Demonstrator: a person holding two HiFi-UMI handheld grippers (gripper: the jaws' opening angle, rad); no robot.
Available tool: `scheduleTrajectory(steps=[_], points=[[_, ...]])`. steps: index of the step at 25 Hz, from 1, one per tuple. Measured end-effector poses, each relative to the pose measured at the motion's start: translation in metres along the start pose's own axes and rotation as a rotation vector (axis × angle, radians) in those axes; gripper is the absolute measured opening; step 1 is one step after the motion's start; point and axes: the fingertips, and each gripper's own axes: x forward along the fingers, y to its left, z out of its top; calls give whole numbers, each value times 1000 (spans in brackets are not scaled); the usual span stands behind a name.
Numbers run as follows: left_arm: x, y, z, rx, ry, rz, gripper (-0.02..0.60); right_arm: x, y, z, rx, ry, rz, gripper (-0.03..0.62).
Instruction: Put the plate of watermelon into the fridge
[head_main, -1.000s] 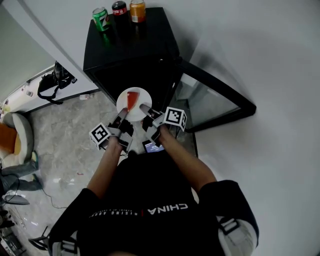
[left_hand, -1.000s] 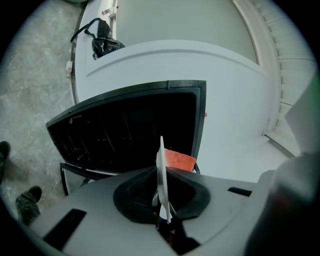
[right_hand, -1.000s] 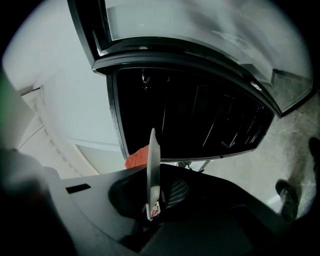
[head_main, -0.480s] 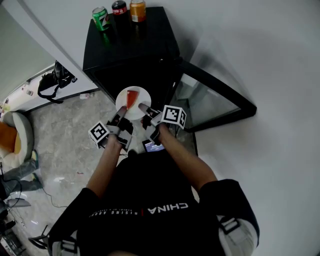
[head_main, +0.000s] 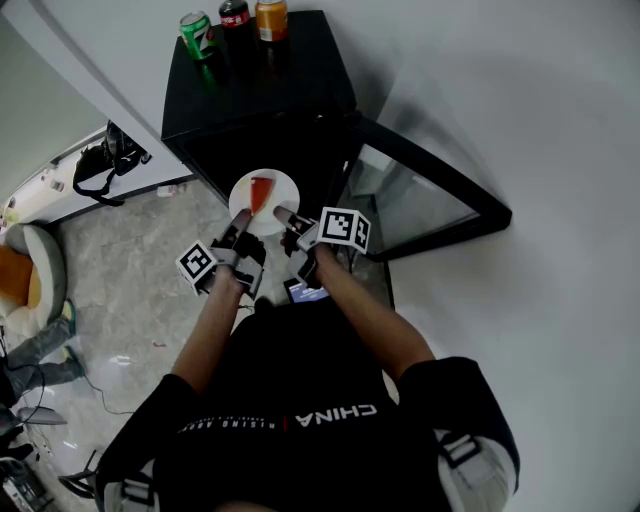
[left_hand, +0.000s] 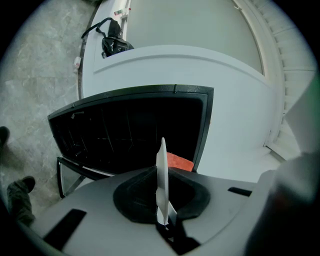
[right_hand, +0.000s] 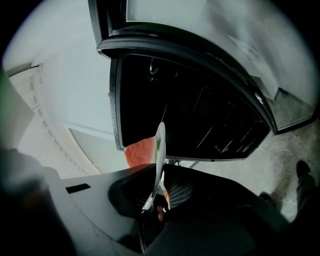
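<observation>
Head view: at centre frame the plate (head_main: 283, 192) carrying the watermelon (head_main: 260, 190) sits at the open front of the black fridge (head_main: 260, 90), with the left gripper (head_main: 243, 216) and right gripper (head_main: 283, 213) on its near rim. Left gripper view: the jaws are clamped on the plate's rim, edge-on at lower centre, with the red slice just right of it. Right gripper view: the jaws likewise pinch the rim, with the slice on the left and the dark fridge interior behind.

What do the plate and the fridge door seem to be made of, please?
Plate: white, smooth, thin-edged; likely ceramic or melamine, cannot tell which. Fridge door: clear glass pane, since the floor shows through it, in a black frame, plastic or painted metal.
</observation>
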Motion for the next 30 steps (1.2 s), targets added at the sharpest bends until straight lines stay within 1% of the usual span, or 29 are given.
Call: scheduleTrajectory(steps=[8, 13, 17, 21, 24, 27, 30], points=[[8, 9, 4, 32, -19, 26, 35, 4, -12, 3, 38, -4, -31, 34], [22, 21, 16, 21, -47, 37, 35, 19, -22, 15, 77, -27, -34, 32], [28, 34, 26, 38, -54, 48, 35, 31, -35, 20, 154, -78, 2, 32], [42, 47, 37, 67, -33, 60, 35, 45, -48, 29, 221, -130, 48, 29], [54, 58, 42, 65, -20, 40, 35, 53, -63, 38, 230, -155, 73, 29], [64, 71, 47, 83, -6, 27, 37, 62, -80, 47, 239, -180, 74, 29], [70, 87, 52, 98, 4, 25, 37, 74, -96, 58, 226, -206, 77, 29]])
